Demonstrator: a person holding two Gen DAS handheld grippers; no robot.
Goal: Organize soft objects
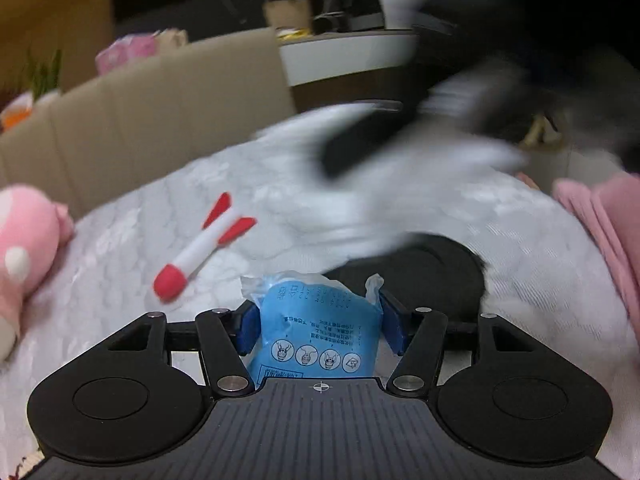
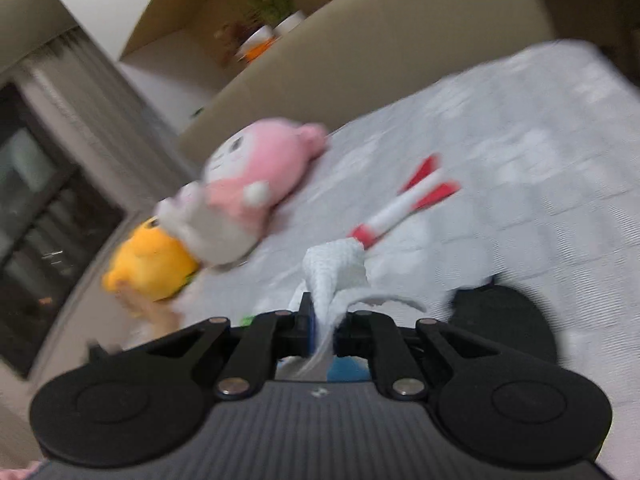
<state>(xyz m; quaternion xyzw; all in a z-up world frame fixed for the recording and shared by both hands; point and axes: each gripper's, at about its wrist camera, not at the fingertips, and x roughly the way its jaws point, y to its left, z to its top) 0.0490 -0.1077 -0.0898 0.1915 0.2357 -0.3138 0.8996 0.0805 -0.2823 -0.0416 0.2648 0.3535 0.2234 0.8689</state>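
Observation:
My left gripper (image 1: 316,322) is shut on a blue plastic packet (image 1: 318,332) with printed text, its blue pads pressing both sides. A red and white soft rocket toy (image 1: 202,250) lies on the white bedspread (image 1: 132,264) ahead and to the left. A pink plush (image 1: 24,240) rests at the left edge. My right gripper (image 2: 323,330) is shut on a white knitted cloth (image 2: 338,276) that sticks up between its fingers. In the right wrist view the rocket toy (image 2: 404,206) lies just beyond the cloth, with the pink plush (image 2: 248,184) and a yellow plush (image 2: 150,266) to its left.
A black round soft item (image 1: 424,280) lies on the bed ahead right of the left gripper; the same kind of black item (image 2: 504,320) shows in the right wrist view. A pink fabric (image 1: 604,232) is at the right. The beige headboard (image 1: 160,120) runs behind. The other gripper blurs across above.

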